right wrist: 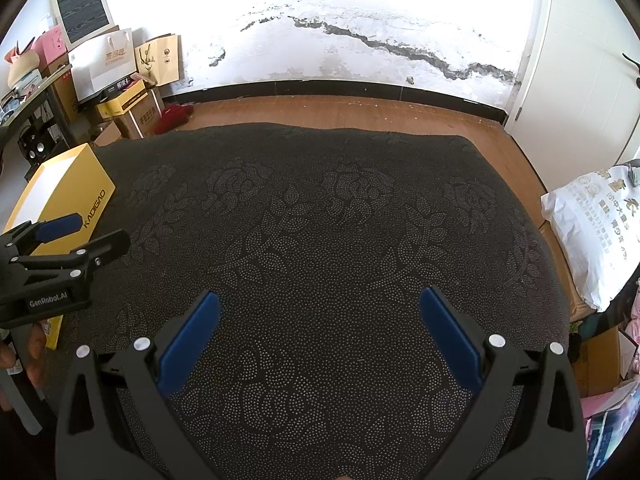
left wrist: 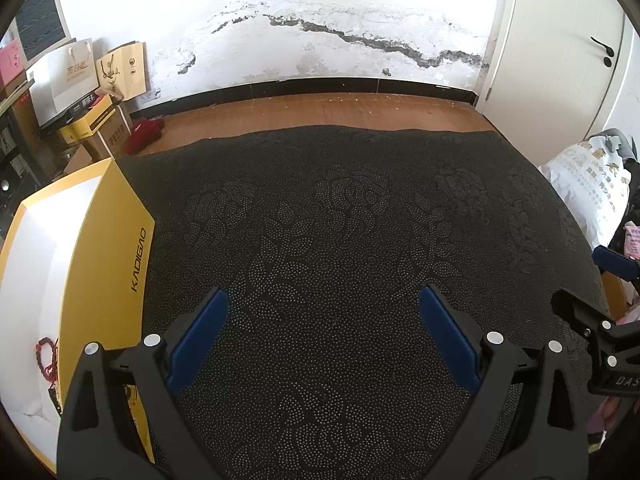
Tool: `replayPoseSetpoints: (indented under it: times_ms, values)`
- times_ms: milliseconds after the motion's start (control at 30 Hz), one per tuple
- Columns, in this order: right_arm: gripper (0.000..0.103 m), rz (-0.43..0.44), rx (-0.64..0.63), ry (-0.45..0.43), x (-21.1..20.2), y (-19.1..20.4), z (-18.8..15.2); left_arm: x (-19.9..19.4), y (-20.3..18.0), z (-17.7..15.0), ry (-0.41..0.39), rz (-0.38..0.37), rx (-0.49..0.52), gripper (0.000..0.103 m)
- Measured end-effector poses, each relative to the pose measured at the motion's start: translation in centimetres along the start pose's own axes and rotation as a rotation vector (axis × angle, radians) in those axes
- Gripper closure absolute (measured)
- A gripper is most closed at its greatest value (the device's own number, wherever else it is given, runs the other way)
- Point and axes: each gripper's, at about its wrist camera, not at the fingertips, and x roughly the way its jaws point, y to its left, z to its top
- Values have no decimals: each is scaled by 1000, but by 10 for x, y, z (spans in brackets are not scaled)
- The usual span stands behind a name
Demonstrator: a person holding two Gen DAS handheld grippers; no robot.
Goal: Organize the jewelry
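Note:
A yellow box [left wrist: 112, 264] marked KADIGAO stands open at the left edge of a black embossed table mat [left wrist: 340, 240]. Its inside is white, and a red beaded bracelet [left wrist: 45, 356] lies in it near the front. My left gripper [left wrist: 322, 312] is open and empty, over the mat just right of the box. My right gripper [right wrist: 320, 312] is open and empty over the middle of the mat. The box [right wrist: 60, 200] shows at the left of the right wrist view, with the left gripper [right wrist: 84, 234] beside it. The right gripper [left wrist: 588, 284] shows at the right edge of the left wrist view.
Beyond the mat's far edge is wooden floor [left wrist: 340, 108] and a cracked white wall. Cardboard boxes and paper bags [left wrist: 80, 80] pile up at the far left. A white printed bag [right wrist: 592, 232] lies off the mat's right side, near a white door [left wrist: 560, 60].

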Motion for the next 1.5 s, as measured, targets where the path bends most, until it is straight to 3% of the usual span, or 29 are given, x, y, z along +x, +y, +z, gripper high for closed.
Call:
replayPoseSetpoints:
  times_ms: [1500]
  values:
    - [7,-3,-14,-3,-1,1,2,4,3,-1,16,38,10,6]
